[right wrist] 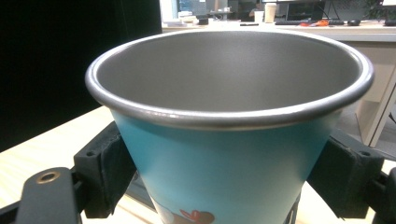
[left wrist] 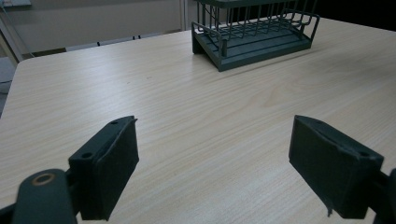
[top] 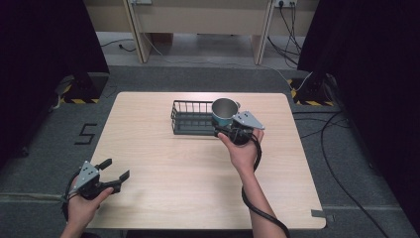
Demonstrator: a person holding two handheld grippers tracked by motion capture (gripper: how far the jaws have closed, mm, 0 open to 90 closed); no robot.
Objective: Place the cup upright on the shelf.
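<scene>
A blue metal cup [top: 223, 112] with a grey inside and a rolled rim [right wrist: 224, 116] is clamped upright between the jaws of my right gripper [top: 228, 128]. It hangs over the right end of a dark wire basket [top: 193, 119] at the table's middle back; whether it touches the basket I cannot tell. My left gripper [top: 116, 171] is held at the near left corner of the table, jaws wide apart with nothing between them. In the left gripper view the basket [left wrist: 254, 35] stands far ahead, and a black pad [left wrist: 107, 163] rises at the lower left.
The light wooden table [top: 163, 168] has bare room between the basket and the near edge. Black curtains flank both sides. Cables run over the grey floor [top: 346, 163] to the right, and wooden furniture legs [top: 138, 34] stand behind the table.
</scene>
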